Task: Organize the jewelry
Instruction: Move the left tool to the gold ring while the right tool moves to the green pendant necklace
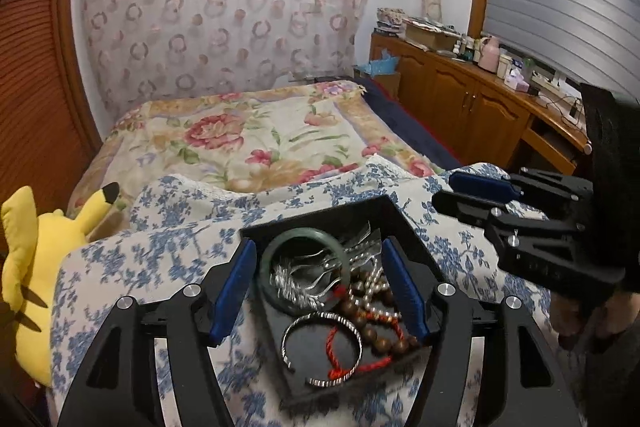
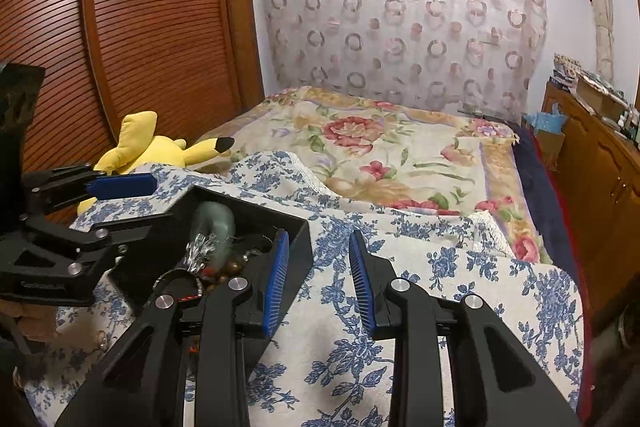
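Hovering my left gripper, wide open and empty, over the tray of bangles; my right gripper, half open and empty, sits beside it; yellow plush at left.

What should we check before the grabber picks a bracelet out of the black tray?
1. Left gripper open: ok, jaws wide, over the black tray.
2. Left gripper holds nothing: ok.
3. Green bangle reachable: ok, on top of the pile, between the fingers.
4. Silver bangle free: not ok, red cord bracelet lies across it.
5. Right gripper out of the way: ok, open over the floral cloth, beside the tray.
6. Tray steady on the cloth: cannot tell.
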Demonstrator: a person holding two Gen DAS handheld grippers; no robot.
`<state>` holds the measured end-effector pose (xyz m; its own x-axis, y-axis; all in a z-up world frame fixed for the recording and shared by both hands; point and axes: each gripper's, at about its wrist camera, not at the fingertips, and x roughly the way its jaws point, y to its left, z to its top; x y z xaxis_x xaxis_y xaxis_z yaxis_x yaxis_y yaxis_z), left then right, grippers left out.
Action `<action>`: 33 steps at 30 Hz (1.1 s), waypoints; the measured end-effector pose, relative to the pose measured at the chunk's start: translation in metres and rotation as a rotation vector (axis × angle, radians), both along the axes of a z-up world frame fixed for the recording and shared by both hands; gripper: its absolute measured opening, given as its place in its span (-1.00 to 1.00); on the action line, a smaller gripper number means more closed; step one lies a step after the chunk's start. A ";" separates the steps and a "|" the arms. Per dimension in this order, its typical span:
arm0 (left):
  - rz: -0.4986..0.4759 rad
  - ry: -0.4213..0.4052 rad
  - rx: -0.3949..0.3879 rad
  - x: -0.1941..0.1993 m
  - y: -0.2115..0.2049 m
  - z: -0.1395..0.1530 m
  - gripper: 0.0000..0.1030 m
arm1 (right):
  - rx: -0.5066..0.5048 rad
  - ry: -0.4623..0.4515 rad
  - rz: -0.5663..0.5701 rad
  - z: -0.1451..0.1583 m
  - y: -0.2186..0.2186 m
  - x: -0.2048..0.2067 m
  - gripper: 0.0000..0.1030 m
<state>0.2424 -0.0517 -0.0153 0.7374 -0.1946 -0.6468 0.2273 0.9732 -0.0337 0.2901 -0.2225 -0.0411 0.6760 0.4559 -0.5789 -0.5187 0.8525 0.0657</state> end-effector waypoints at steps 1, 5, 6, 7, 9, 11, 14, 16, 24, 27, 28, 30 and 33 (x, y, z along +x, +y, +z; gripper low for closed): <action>0.003 -0.004 0.000 -0.006 0.003 0.001 0.28 | -0.001 -0.005 0.002 0.003 0.001 -0.003 -0.35; 0.012 -0.006 0.005 -0.023 0.012 0.001 0.32 | -0.004 -0.014 0.014 0.009 0.004 -0.019 -0.35; 0.014 -0.006 0.006 -0.026 0.014 0.001 0.34 | -0.008 -0.016 0.015 0.010 0.006 -0.023 -0.35; 0.017 -0.005 0.006 -0.030 0.016 0.001 0.41 | -0.011 -0.016 0.017 0.011 0.006 -0.027 -0.35; 0.021 -0.005 0.007 -0.037 0.019 0.000 0.47 | -0.014 -0.015 0.017 0.011 0.007 -0.037 -0.35; 0.026 -0.010 0.019 -0.047 0.022 -0.001 0.57 | -0.016 -0.012 0.016 0.009 0.007 -0.047 -0.35; 0.027 -0.009 0.024 -0.058 0.025 -0.003 0.66 | -0.022 -0.006 0.014 0.007 0.011 -0.059 -0.35; 0.026 -0.005 0.028 -0.068 0.028 -0.006 0.69 | -0.027 0.002 0.012 0.005 0.011 -0.069 -0.35; 0.025 0.021 0.036 -0.097 0.038 -0.018 0.76 | -0.033 0.026 0.008 -0.006 0.013 -0.104 -0.35; 0.032 0.040 0.031 -0.108 0.046 -0.028 0.76 | -0.038 0.037 0.008 -0.010 0.014 -0.115 -0.35; 0.039 0.049 0.031 -0.112 0.049 -0.031 0.76 | -0.039 0.043 0.008 -0.012 0.013 -0.117 -0.35; 0.048 0.067 0.032 -0.117 0.054 -0.038 0.76 | -0.042 0.060 0.014 -0.017 0.014 -0.122 -0.35; 0.067 0.089 0.045 -0.124 0.061 -0.047 0.76 | -0.059 0.079 0.027 -0.027 0.017 -0.132 -0.35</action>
